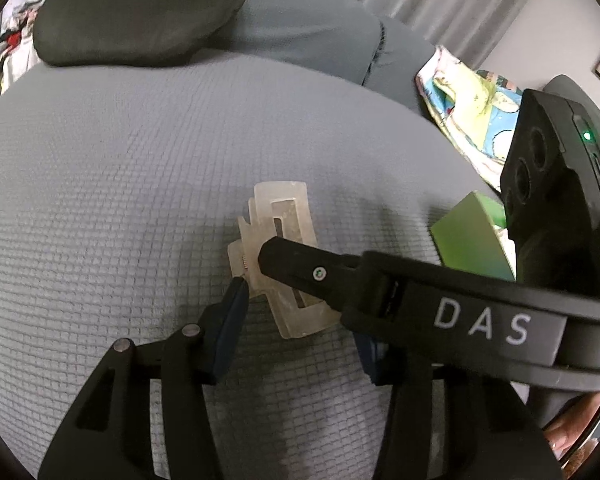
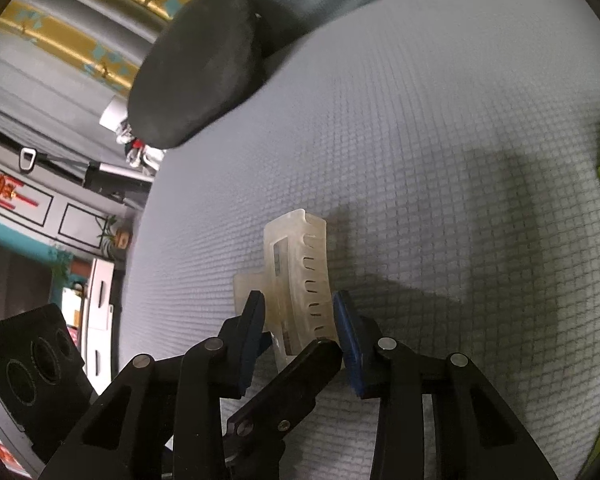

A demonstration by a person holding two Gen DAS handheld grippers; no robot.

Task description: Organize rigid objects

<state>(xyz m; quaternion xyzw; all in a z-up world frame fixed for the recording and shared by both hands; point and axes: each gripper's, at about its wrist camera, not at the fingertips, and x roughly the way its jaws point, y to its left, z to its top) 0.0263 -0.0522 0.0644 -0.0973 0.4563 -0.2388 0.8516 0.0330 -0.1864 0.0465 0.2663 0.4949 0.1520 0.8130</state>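
Translucent plastic is what both my grippers meet on: a pale hair clip [image 1: 284, 256] lying on the grey waffle-weave cover [image 1: 120, 168].

From my left wrist, my left gripper [image 1: 300, 312] has its blue left pad [image 1: 232, 320] touching the clip's side tab, just ahead of the finger. The right pad is mostly hidden under the black arm of my right gripper [image 1: 380, 280], which crosses from the right and lies over the clip's middle. So the clip sits between my left fingers with the near pad on it; the far pad's contact I cannot see. Beyond the right gripper's body, to my right, stands a green box [image 1: 472, 236], and past it a bright patterned cloth [image 1: 468, 112]. Far ahead and left rests a dark cushion [image 1: 140, 12].

From my right wrist, my right gripper [image 2: 300, 328] has both blue pads [image 2: 252, 332] drawn in against the clip [image 2: 296, 276], one on each side, pinching its near end. The clip stands on edge here, its toothed side facing right and its far end reaching straight ahead of my fingertips. A black finger of my left gripper [image 2: 296, 380] comes up from below, between my two fingers, to the clip's near end. The cushion [image 2: 196, 68] lies far ahead on the left, at the cover's [image 2: 440, 120] edge.
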